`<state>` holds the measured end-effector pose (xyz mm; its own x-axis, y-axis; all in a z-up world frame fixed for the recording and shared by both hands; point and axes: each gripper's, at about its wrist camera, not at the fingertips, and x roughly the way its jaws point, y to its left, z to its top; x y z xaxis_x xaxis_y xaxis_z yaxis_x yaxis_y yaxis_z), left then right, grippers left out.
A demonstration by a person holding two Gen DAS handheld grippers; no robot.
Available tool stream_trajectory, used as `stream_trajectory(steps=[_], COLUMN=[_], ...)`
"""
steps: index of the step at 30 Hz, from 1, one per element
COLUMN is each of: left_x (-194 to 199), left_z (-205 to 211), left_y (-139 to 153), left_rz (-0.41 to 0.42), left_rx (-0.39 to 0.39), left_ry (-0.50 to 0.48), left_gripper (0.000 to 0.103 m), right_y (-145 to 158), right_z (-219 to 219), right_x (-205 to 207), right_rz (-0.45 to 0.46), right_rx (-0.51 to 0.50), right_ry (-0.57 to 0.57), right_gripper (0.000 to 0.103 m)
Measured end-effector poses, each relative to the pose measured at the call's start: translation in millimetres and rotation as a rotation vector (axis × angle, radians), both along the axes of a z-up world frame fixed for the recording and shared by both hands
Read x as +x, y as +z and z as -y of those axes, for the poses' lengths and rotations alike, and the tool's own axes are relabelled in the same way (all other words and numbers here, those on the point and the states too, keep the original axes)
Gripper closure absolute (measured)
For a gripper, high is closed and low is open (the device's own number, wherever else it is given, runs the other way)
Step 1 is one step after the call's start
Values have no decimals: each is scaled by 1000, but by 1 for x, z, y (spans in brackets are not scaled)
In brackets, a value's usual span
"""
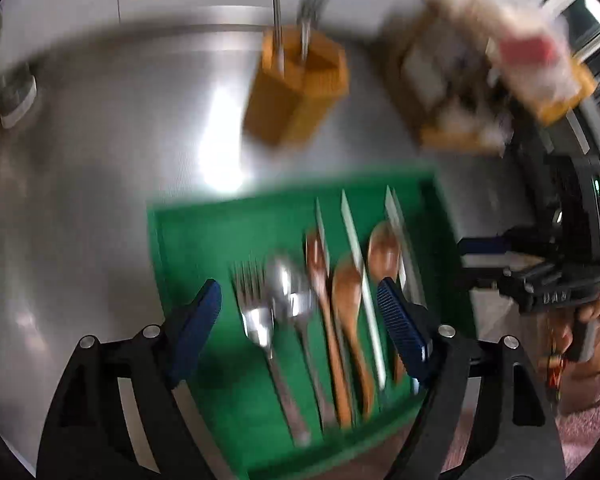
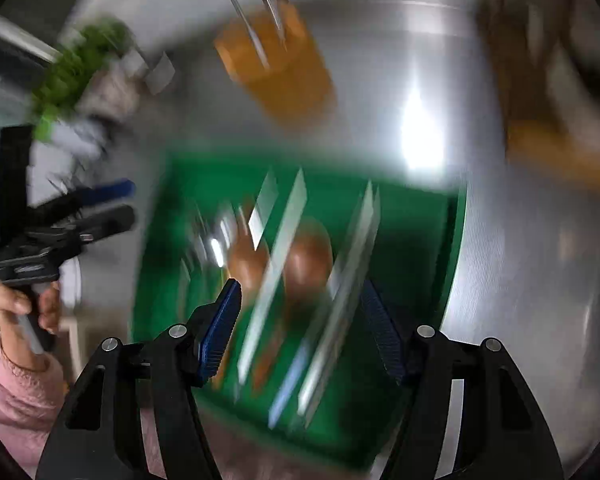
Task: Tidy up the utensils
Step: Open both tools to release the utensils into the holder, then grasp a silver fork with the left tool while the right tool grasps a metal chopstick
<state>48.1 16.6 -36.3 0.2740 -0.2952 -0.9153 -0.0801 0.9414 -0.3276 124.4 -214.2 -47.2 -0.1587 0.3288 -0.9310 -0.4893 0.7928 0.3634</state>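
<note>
A green tray [image 1: 204, 236] lies on the steel counter with white dividers. In it lie a metal fork [image 1: 254, 308], a metal spoon [image 1: 288, 288] and three wooden spoons [image 1: 346, 292]. Behind it an orange holder [image 1: 296, 92] stands with a fork [image 1: 312, 4] and another metal utensil in it. My left gripper [image 1: 300, 324] is open and empty above the tray's near half. My right gripper [image 2: 300, 328] is open and empty above the tray [image 2: 420, 216], over the wooden spoons [image 2: 308, 256]. The orange holder [image 2: 276, 68] is blurred. The right gripper also shows in the left wrist view [image 1: 484, 254], and the left gripper in the right wrist view [image 2: 112, 204].
A wooden rack with packets and a red-labelled box [image 1: 496, 76] stands at the back right. A small jar [image 1: 16, 96] stands at the far left. A green plant [image 2: 80, 68] shows at the left in the right wrist view. Both views are motion-blurred.
</note>
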Motion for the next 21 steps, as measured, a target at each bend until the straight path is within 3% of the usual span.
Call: stream_trajectory(steps=[2, 5, 7, 21], left_x=[-6, -14, -17, -25], left_z=[4, 8, 9, 2], left_y=[-12, -32, -42, -68], left_rz=[-49, -138, -183, -249], left_rx=[-17, 10, 24, 106], left_ry=[-3, 19, 30, 53], left_gripper=[28, 50, 62, 67], right_y=[-19, -36, -40, -48], right_z=[8, 13, 13, -2], right_x=[-2, 1, 2, -11], right_rz=[-43, -62, -58, -20], right_rx=[-54, -85, -95, -182], right_ry=[-43, -92, -110, -92], right_gripper=[72, 91, 92, 94])
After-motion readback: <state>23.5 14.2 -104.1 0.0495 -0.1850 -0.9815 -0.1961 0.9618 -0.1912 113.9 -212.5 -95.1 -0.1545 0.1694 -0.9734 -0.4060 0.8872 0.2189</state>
